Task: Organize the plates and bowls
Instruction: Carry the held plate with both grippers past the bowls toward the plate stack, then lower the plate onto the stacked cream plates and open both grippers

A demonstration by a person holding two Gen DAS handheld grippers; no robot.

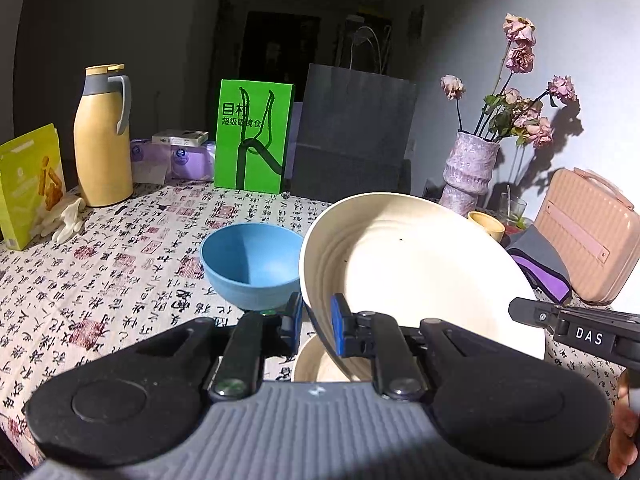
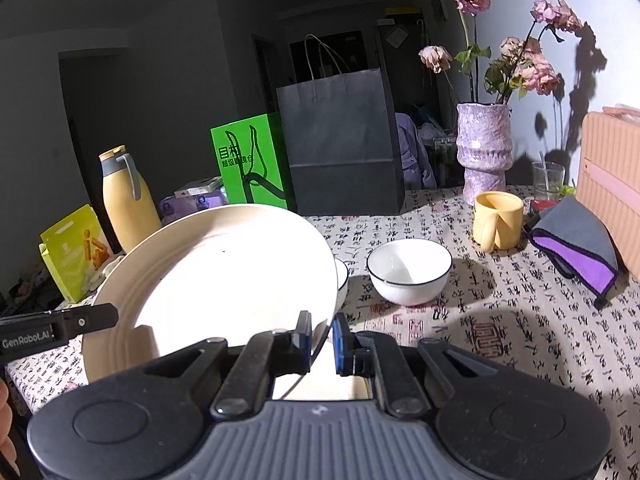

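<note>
A large cream plate [image 1: 420,276] is held tilted above the table, gripped on two sides. My left gripper [image 1: 316,320] is shut on its left rim. My right gripper [image 2: 322,334] is shut on its right rim; the plate also shows in the right wrist view [image 2: 224,272]. A blue bowl [image 1: 250,266] stands on the tablecloth left of the plate. A cream bowl [image 1: 320,364] sits under the plate, mostly hidden. A white bowl with a dark rim [image 2: 408,270] stands to the right, and another white bowl [image 2: 342,276] peeks from behind the plate.
At the back stand a yellow thermos [image 1: 104,136], a green bag [image 1: 252,136], a dark paper bag [image 1: 352,136] and a purple vase with dried roses [image 1: 472,168]. A yellow mug [image 2: 498,220], a grey-purple cloth [image 2: 576,248] and a pink case [image 1: 588,240] are at the right. A snack pouch [image 1: 30,184] is far left.
</note>
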